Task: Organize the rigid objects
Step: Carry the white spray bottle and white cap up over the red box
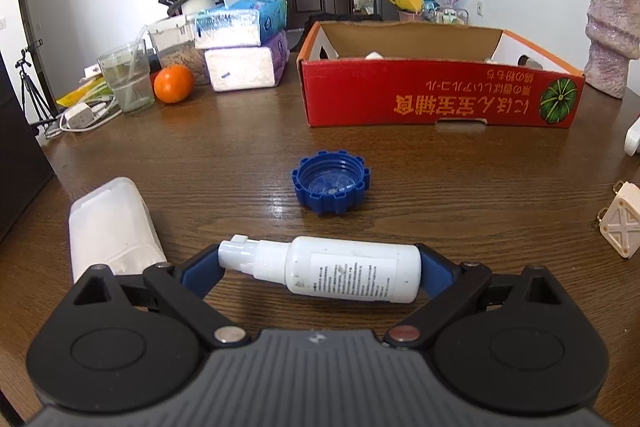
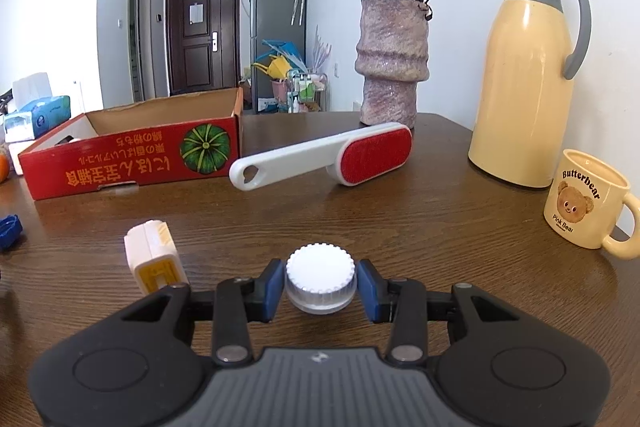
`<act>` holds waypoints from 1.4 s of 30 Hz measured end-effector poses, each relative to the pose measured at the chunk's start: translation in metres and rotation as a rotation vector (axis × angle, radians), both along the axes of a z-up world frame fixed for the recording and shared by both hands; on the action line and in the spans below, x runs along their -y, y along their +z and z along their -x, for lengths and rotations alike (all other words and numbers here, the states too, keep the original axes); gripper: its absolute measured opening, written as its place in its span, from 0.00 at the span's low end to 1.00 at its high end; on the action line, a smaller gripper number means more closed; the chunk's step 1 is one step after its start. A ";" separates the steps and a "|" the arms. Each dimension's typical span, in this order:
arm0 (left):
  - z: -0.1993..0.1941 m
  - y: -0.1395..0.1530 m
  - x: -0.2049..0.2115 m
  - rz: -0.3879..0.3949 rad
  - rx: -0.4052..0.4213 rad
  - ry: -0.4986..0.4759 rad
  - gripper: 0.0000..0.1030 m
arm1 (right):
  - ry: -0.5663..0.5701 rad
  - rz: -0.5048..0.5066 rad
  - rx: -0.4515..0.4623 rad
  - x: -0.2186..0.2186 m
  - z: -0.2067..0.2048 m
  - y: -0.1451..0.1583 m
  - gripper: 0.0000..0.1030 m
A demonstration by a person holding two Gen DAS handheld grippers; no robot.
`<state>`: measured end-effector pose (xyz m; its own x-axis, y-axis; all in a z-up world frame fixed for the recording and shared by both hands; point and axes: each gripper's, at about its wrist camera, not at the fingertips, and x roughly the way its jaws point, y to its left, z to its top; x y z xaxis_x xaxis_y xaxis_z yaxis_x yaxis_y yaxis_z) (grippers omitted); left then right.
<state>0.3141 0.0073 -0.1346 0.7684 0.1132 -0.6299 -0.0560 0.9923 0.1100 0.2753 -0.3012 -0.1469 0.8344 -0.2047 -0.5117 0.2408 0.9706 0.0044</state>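
Note:
My left gripper [image 1: 320,269] is shut on a white spray bottle [image 1: 332,269], held lengthwise between the blue pads, nozzle to the left. A blue cap [image 1: 331,183] lies open side up on the table beyond it. My right gripper [image 2: 320,287] is shut on a white ribbed cap [image 2: 320,277] just above the table. The red cardboard box [image 1: 436,99] stands open at the back; it also shows in the right wrist view [image 2: 132,163]. A white lint brush with a red pad [image 2: 332,157] lies right of the box.
A white plastic case [image 1: 110,227] lies left of my left gripper. A small cream block [image 2: 154,257] shows in both views [image 1: 622,223]. Tissue packs [image 1: 244,55], an orange [image 1: 173,83] and a cup [image 1: 127,77] stand back left. A vase [image 2: 392,67], a thermos [image 2: 528,79] and a mug [image 2: 588,199] stand at the right.

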 end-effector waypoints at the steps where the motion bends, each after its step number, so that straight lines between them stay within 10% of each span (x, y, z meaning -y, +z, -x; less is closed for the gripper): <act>1: 0.001 0.001 0.001 -0.001 0.007 0.000 0.96 | 0.000 -0.001 0.003 -0.001 0.000 0.000 0.38; 42: 0.006 0.076 0.030 0.087 0.190 -0.041 0.96 | 0.170 -0.067 0.185 -0.082 -0.012 0.061 0.38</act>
<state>0.3080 -0.0225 -0.0590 0.8773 0.0310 -0.4790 -0.0271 0.9995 0.0150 0.2871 -0.2191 -0.0857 0.9345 -0.0239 -0.3551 0.0631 0.9931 0.0992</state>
